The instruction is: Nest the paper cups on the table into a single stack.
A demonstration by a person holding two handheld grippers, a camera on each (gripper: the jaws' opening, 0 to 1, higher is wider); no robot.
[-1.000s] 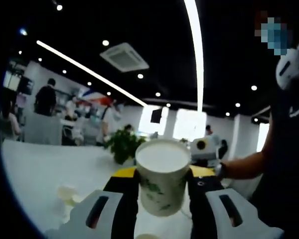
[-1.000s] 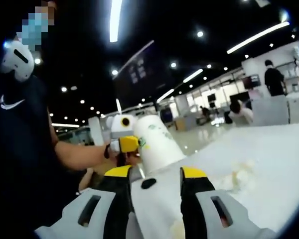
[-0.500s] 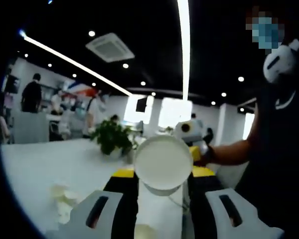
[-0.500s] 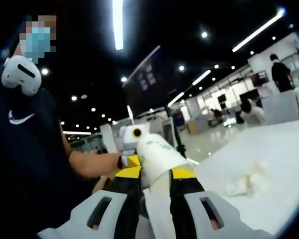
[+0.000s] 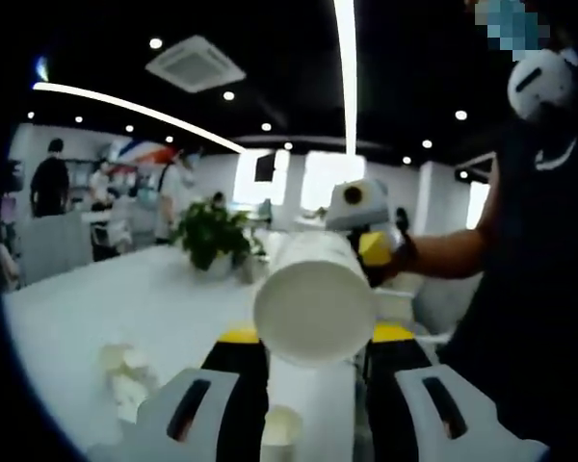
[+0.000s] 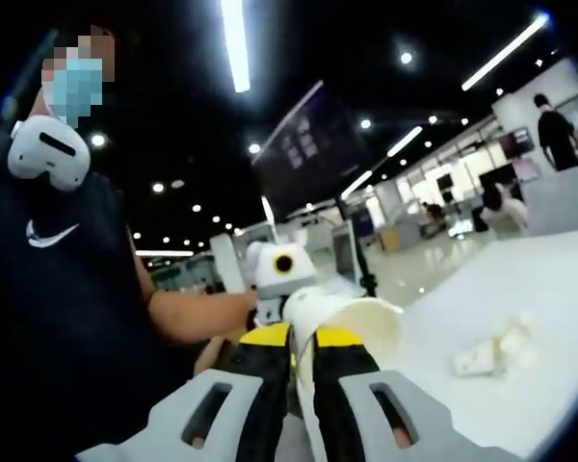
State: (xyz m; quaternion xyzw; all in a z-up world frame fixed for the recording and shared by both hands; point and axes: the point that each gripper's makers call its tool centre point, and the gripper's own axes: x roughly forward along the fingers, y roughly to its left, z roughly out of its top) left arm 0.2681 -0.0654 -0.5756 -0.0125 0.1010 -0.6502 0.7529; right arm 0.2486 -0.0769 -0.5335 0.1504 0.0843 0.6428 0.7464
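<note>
Left tool (image 5: 308,348): jaws set around a white paper cup (image 5: 315,310) lying on its side, closed base toward the camera; the cup overlaps the jaw tips, so whether they press its wall cannot be told. Right tool (image 6: 303,339): jaws nearly together, pinching the wall of a paper cup (image 6: 342,322) held tilted, open mouth facing up and right, rim just above the yellow tips. The other tool (image 5: 371,231) appears at the far end of the sideways cup, held by a person's forearm (image 5: 453,255) from the right. Second cup (image 5: 279,425): upright on the white desk (image 5: 96,308) near the left tool, mouth open. Crumpled white cups (image 5: 125,371): on the desk, to the left; the same pile (image 6: 491,351) lies right of the right tool. Potted plant (image 5: 210,236): far on the desk. Other people (image 5: 50,183) stand in the far background.
</note>
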